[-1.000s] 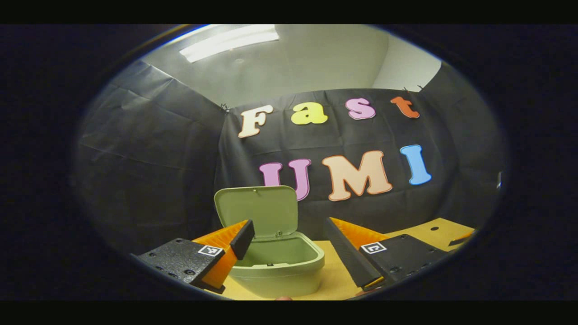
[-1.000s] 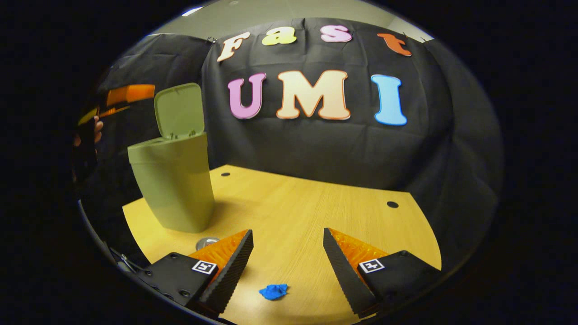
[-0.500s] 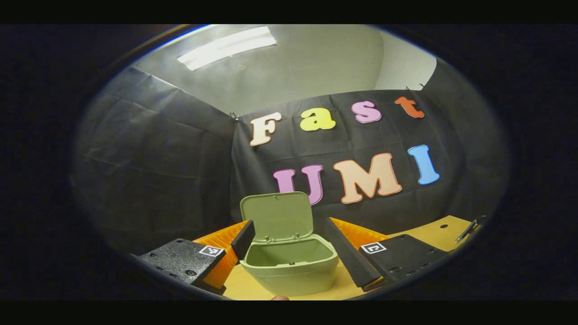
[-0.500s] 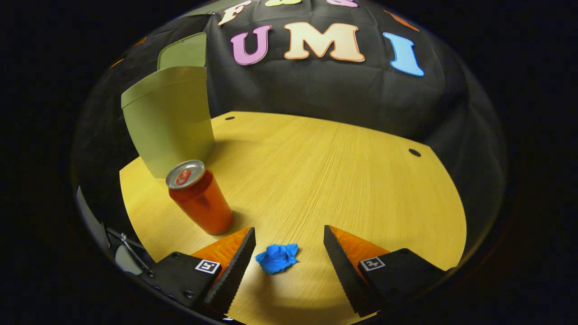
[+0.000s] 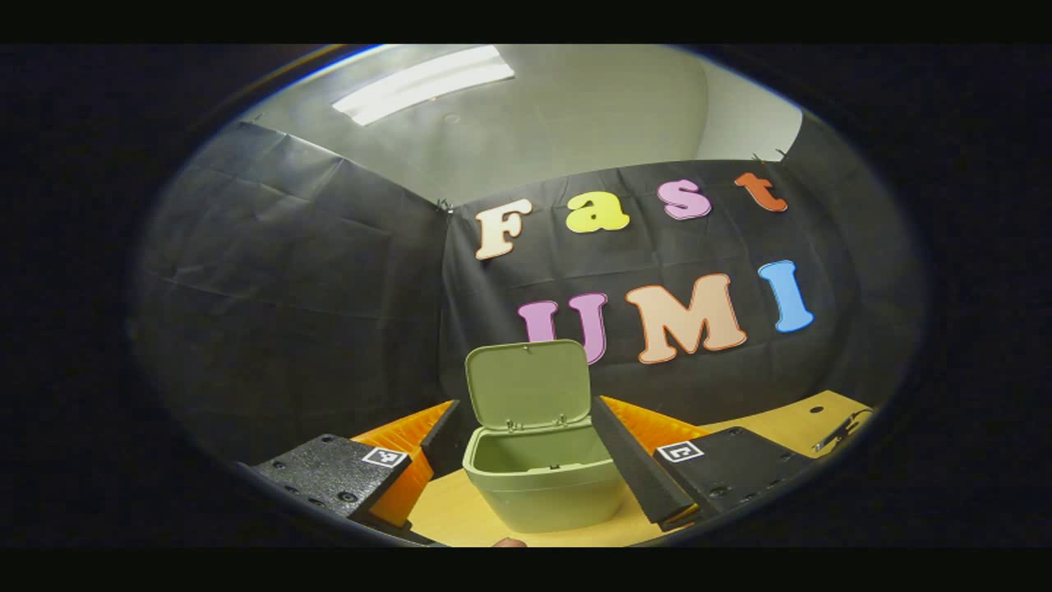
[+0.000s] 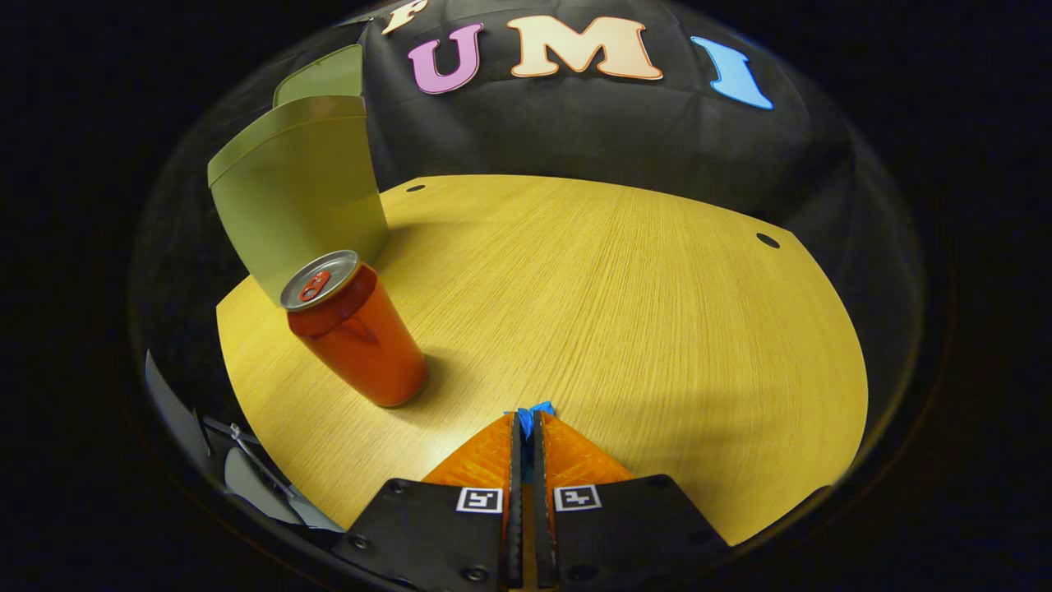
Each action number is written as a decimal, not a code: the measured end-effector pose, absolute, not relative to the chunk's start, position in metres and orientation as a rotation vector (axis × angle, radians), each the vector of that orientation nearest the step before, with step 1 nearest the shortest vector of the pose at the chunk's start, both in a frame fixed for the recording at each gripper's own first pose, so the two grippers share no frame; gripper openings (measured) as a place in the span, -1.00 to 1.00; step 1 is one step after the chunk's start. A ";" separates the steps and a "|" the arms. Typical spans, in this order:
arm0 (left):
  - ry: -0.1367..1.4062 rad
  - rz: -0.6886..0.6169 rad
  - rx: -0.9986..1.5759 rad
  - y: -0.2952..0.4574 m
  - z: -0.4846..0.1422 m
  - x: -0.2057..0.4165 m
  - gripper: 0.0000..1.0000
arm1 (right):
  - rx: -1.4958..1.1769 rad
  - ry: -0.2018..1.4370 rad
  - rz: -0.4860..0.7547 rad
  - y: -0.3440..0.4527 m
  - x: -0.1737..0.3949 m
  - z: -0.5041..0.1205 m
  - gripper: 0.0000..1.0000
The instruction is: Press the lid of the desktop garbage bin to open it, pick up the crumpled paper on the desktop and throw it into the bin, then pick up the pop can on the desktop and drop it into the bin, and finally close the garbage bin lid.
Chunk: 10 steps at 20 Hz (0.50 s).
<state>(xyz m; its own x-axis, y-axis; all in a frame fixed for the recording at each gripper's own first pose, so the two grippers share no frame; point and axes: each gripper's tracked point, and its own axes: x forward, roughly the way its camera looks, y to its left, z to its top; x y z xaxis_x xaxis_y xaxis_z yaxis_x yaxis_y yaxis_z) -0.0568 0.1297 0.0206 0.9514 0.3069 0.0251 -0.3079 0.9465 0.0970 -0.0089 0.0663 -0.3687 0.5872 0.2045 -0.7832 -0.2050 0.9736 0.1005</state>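
Down at the wooden table (image 6: 625, 279), the right gripper (image 6: 526, 421) has its two ridged, wedge-shaped fingers pressed nearly together, pinching the crumpled blue paper (image 6: 532, 411), of which a small ragged tuft pokes out past the tips. The paper sits low over the tabletop; whether it touches the wood cannot be told. Just left of it stands the can (image 6: 353, 333), an upright cylinder with a glossy orange-red wall and a dull metal top bearing a red pull tab. Behind the can rises the bin (image 6: 300, 193), smooth matte green plastic that tapers toward its base, with its lid (image 6: 320, 76) swung up. In the left gripper view, the left gripper (image 5: 526, 432) is held wide apart and holds nothing, its flat-faced fingers framing the bin (image 5: 542, 489). The rounded-rectangle lid (image 5: 528, 385) stands upright on two small hinges, and the hollow below looks bare as far as it shows.
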 end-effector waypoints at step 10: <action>0.006 0.341 0.097 0.152 0.010 -0.067 0.97 | 0.050 0.597 0.285 0.101 0.069 -0.243 -0.83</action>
<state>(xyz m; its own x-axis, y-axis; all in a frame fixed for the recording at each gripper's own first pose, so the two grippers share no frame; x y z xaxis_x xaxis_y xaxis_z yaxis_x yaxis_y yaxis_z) -0.0672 0.1521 0.0099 0.9425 0.3339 0.0104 -0.3333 0.9379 0.0956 0.0692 0.1012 -0.2434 0.7889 0.2791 -0.5475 -0.2501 0.9596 0.1288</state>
